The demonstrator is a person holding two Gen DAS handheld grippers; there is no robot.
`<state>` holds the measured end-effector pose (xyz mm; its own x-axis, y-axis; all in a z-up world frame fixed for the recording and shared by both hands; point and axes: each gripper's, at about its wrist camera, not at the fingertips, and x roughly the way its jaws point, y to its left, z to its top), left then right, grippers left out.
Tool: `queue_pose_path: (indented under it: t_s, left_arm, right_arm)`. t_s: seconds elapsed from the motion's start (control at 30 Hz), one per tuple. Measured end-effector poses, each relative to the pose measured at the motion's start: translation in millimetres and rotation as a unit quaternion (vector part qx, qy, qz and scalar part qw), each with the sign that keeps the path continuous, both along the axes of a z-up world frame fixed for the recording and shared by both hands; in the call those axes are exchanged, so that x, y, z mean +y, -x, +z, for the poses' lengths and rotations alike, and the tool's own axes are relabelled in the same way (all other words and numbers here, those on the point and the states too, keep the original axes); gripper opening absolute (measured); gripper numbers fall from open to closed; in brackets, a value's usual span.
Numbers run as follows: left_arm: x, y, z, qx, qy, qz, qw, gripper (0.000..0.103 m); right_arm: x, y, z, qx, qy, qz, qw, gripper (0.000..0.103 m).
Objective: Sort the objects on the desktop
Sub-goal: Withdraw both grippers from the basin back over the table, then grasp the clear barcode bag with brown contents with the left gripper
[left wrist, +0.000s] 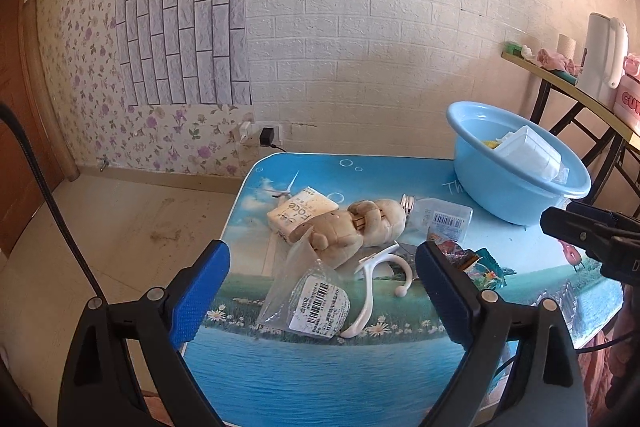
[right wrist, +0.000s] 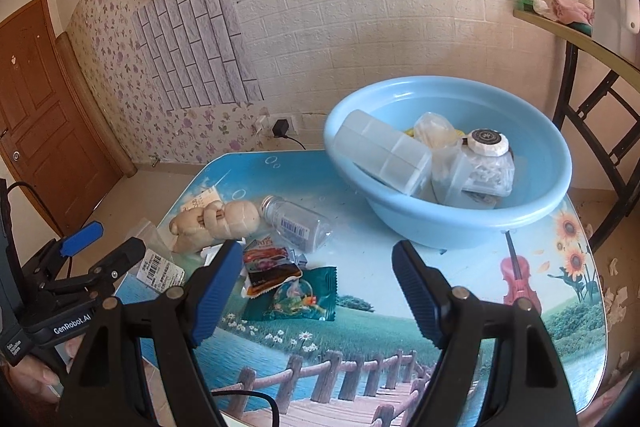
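Note:
A beige plush toy (left wrist: 352, 229) lies mid-table beside a tissue pack (left wrist: 300, 213), a clear bottle (left wrist: 440, 215), a clear labelled bag (left wrist: 316, 297), a white plastic hook (left wrist: 374, 285) and snack packets (left wrist: 476, 263). My left gripper (left wrist: 322, 283) is open and empty, above the bag and hook. My right gripper (right wrist: 316, 291) is open and empty, above the green snack packet (right wrist: 298, 297) and right of the red one (right wrist: 270, 265). The plush toy (right wrist: 218, 221) and bottle (right wrist: 298, 225) lie beyond it. The left gripper (right wrist: 100, 247) shows at the left.
A light blue basin (right wrist: 448, 209) stands at the table's back right, holding clear plastic boxes (right wrist: 384, 157) and a jar (right wrist: 488, 159); it also shows in the left wrist view (left wrist: 516, 199). A side table (left wrist: 576, 87) with a kettle stands at the right.

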<state>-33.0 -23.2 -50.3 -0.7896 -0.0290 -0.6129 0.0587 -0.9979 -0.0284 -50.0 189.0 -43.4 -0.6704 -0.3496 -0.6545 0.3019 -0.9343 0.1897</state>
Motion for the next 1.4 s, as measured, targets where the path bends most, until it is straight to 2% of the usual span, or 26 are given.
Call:
queue_pose_path:
  t_s: [0.2,0.53,0.7,1.17,1.4]
  left_arm:
    - [-10,1,-13,-0.012,0.004,0.009,0.9999,0.094]
    - [-17,8,-40,-0.053,0.010,0.000,0.9985,0.094]
    - [-17,12,-48,-0.069,0.013,-0.003,0.9975,0.094]
    - [-14,13,-53,-0.073,0.008,-0.019,0.9971,0.094]
    - [-16,19,-61,-0.081,0.001,-0.017,0.9965,0.094]
  right_arm:
    - [-5,4,-18,-0.036,-0.003,0.005,0.999,0.078]
    - [-19,7,-37,-0.060,-0.022,0.019,0.998,0.078]
    - [-22,11,-46,-0.079,-0.012,0.027,0.996,0.077]
    - [-21,9,-52,-0.082,0.005,0.046,0.996,0.077]
    - [-24,14,-55,-0.083,-0.004,0.045,0.996,0.077]
